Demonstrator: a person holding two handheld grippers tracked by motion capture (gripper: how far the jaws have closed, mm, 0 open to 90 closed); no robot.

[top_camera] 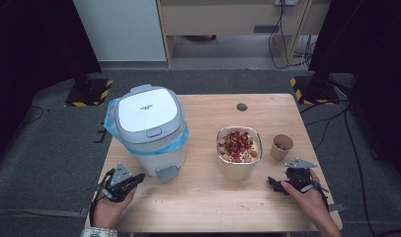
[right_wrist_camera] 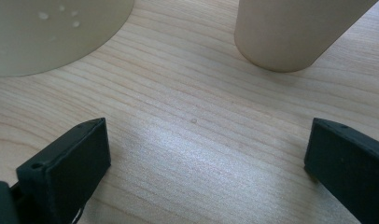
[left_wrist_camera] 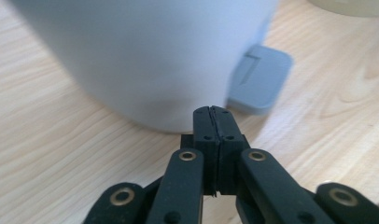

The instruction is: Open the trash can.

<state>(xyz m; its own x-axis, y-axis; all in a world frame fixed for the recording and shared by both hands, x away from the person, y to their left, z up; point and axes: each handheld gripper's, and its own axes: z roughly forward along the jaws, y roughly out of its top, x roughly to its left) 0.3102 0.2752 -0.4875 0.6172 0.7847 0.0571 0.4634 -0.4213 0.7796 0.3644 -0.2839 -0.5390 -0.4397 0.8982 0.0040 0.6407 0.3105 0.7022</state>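
A white pedal bin (top_camera: 146,126) with a blue liner and a shut lid stands on the left half of the wooden table (top_camera: 208,197). My left gripper (top_camera: 138,179) rests on the table at the bin's front left, shut with nothing in it. In the left gripper view its tips (left_wrist_camera: 211,113) are just short of the bin's wall (left_wrist_camera: 155,56), with the grey pedal (left_wrist_camera: 260,84) to the right. My right gripper (top_camera: 286,177) stands open in front of a metal bowl (top_camera: 239,150) of food scraps and a paper cup (top_camera: 281,146). The right gripper (right_wrist_camera: 206,140) faces the gap between bowl (right_wrist_camera: 52,32) and cup (right_wrist_camera: 290,32).
A round cable hole (top_camera: 242,106) sits near the table's far edge. Bare wood lies between the two grippers along the front edge. Stand feet with yellow-black tape (top_camera: 90,93) and cables lie on the floor beyond the table.
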